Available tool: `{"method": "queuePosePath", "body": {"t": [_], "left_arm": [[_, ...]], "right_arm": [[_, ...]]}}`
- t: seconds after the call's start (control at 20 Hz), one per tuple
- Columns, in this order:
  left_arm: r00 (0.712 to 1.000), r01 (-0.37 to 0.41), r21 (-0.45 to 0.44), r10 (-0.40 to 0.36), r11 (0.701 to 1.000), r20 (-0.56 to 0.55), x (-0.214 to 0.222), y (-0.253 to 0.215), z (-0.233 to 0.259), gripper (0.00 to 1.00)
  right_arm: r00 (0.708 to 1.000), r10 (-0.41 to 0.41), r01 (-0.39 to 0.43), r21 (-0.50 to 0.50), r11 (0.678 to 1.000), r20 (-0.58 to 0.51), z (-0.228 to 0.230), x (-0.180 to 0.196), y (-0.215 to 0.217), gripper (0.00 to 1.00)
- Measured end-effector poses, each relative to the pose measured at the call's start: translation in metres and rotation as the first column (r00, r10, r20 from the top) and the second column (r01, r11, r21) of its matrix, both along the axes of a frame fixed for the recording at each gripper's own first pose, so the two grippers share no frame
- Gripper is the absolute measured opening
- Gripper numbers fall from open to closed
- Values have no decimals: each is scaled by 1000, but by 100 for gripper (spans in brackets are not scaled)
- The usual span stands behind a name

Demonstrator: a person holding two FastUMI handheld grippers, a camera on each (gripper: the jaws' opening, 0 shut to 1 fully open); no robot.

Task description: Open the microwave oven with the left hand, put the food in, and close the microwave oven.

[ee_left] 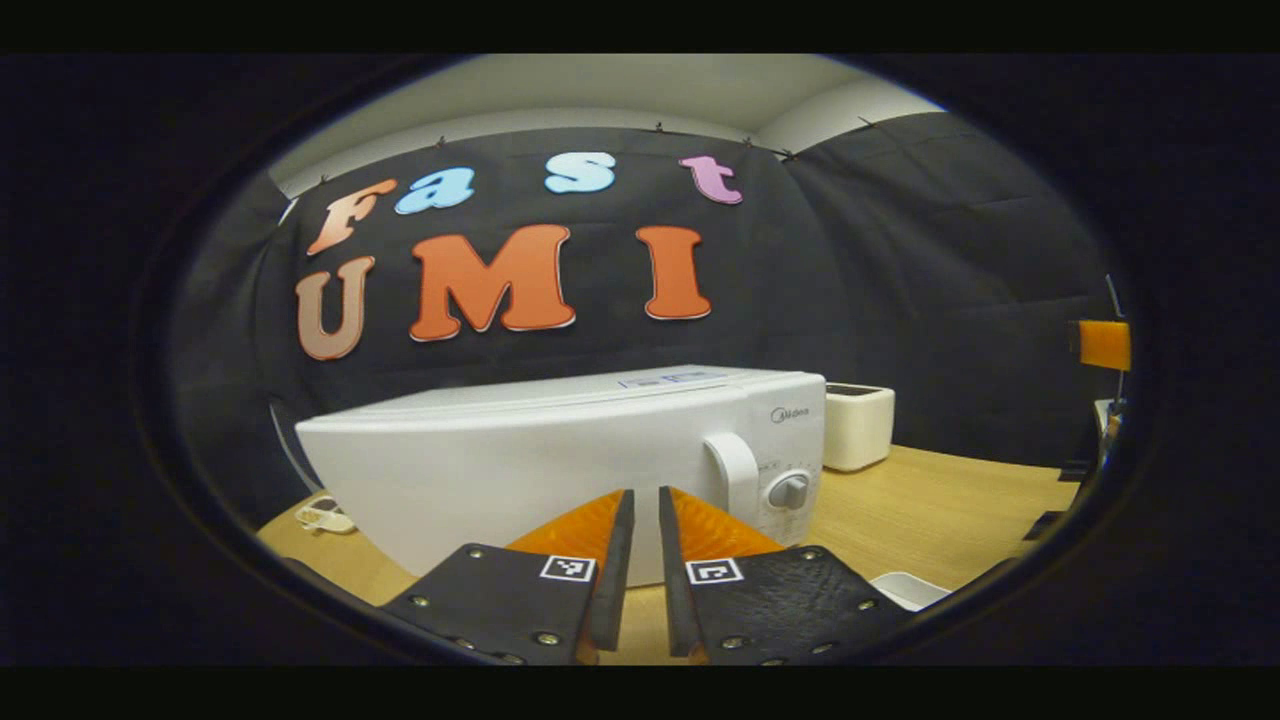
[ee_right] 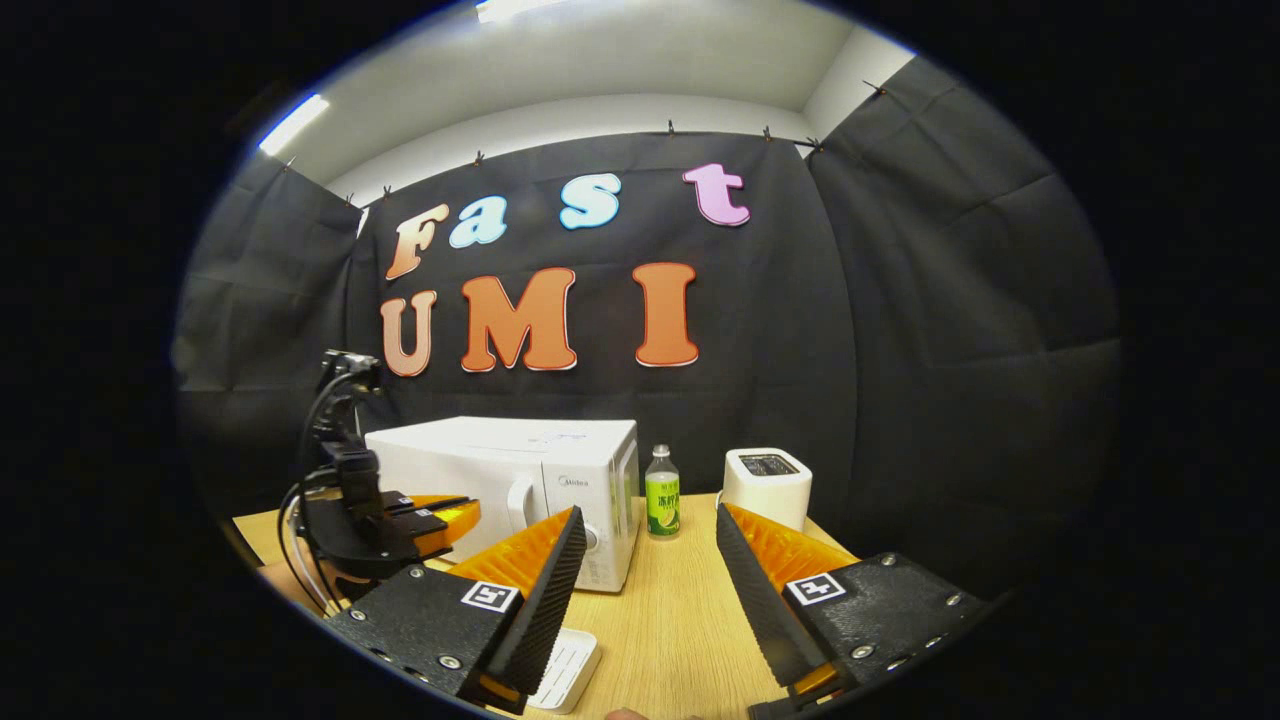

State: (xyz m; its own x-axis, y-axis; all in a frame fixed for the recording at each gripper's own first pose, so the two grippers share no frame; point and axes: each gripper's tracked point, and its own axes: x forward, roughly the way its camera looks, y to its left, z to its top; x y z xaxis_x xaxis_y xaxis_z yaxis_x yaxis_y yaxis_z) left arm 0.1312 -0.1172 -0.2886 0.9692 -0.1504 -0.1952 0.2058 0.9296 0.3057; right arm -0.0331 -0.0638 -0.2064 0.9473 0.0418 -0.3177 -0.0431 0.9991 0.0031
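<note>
Our left gripper faces the shut microwave on the table, fingers nearly together; we should spread them for its handle. The right gripper stands apart, probably empty.

Glossy white plastic microwave oven on smooth pale wood-grain table.

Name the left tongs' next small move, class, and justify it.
Probably ease the left tongs forward and slightly right to the microwave door handle, opening them first: the door looks closed, the fingers are nearly together with nothing between them and short of the handle.
</note>
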Motion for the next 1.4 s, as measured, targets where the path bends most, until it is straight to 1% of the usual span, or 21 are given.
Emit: {"method": "queuePosePath", "body": {"t": [0.05,0.15,0.2,0.25,0.3,0.35,0.4,0.45,0.5,0.65,0.8,0.85,0.9,0.95,1.0,1.05,1.1,1.2,1.25,1.3,1.4], "left_arm": [[1000,-6,0,6,1000,14,-8,7,16,19],[999,-16,-13,17,1000,46,-24,21,55,25],[997,-22,-19,23,1000,70,-33,28,77,33],[995,-27,-24,29,999,97,-43,36,99,37],[993,-33,-29,36,999,116,-51,43,121,43],[991,-39,-35,43,999,130,-60,50,139,45],[989,-45,-41,51,998,142,-69,57,156,53],[986,-57,-46,63,997,156,-77,65,174,56],[982,-75,-48,82,996,168,-86,75,189,62],[969,-155,-58,163,986,188,-107,107,223,66],[958,-203,-94,217,975,186,-124,133,250,80],[953,-218,-97,233,971,194,-128,141,262,82],[946,-238,-103,255,966,201,-133,151,272,80],[939,-253,-116,272,961,208,-137,159,282,82],[938,-256,-134,280,957,207,-140,163,289,86],[938,-254,-150,281,956,201,-144,166,296,86],[939,-255,-160,284,953,194,-146,171,300,89],[935,-272,-163,301,948,190,-150,181,309,86],[933,-276,-161,304,948,194,-152,183,313,88],[931,-275,-158,304,948,202,-153,182,316,86],[932,-279,-145,304,949,199,-155,181,313,87]], "right_arm": [[1000,2,-2,-3,1000,11,8,4,3,82],[999,10,-10,-3,1000,33,28,12,10,82],[999,15,-15,-1,1000,44,37,16,15,82],[998,21,-21,0,1000,56,47,21,20,82],[997,32,-32,0,999,67,56,25,25,82],[996,45,-45,0,999,73,63,28,31,82],[995,61,-61,-1,998,79,71,30,38,82],[994,74,-74,-2,997,86,80,32,45,82],[992,86,-85,-6,996,96,87,35,50,82],[986,120,-120,-4,993,119,109,38,69,83],[983,143,-145,2,989,115,119,45,88,84],[983,144,-145,3,989,118,124,48,91,84],[982,141,-142,5,990,123,129,50,95,85],[981,141,-143,7,990,130,135,52,99,86],[980,139,-142,7,990,140,140,55,102,86],[979,141,-143,3,990,149,145,57,105,86],[979,141,-142,-3,990,149,146,61,108,87],[979,148,-149,-4,989,137,148,61,114,87],[979,152,-154,5,988,134,149,62,118,87],[978,158,-161,13,987,133,151,63,121,88],[978,161,-166,29,986,132,152,63,124,88]]}}
